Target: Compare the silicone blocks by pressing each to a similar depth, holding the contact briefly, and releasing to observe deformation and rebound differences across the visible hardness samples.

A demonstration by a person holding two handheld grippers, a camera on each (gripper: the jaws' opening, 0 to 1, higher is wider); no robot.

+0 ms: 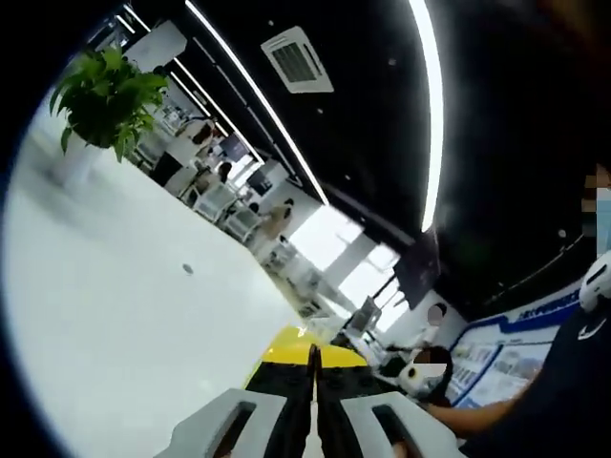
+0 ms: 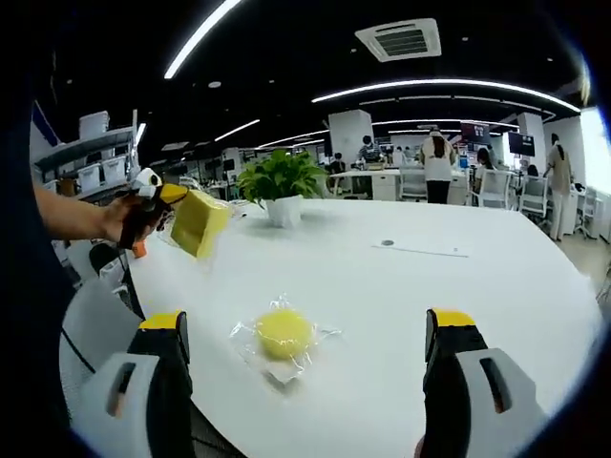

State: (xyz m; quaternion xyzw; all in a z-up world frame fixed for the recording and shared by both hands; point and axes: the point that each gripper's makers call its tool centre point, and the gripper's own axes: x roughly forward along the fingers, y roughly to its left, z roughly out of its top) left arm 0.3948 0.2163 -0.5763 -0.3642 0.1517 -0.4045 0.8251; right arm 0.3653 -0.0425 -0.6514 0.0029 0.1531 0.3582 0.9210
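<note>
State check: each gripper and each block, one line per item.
Left gripper: shut on the yellow block, held lifted off the table.
Right gripper: open, empty, jaws wide either side of the round block.
Yellow block: clamped, in the air, tilted, in clear wrap.
Round block: lying on the table in clear wrap, untouched.
Plant: upright in a white pot on the table.

Yellow round block [image 2: 284, 333] in clear wrap, yellow square block [image 2: 200, 222], white table [image 2: 477, 286], green plant [image 2: 280, 177].
</note>
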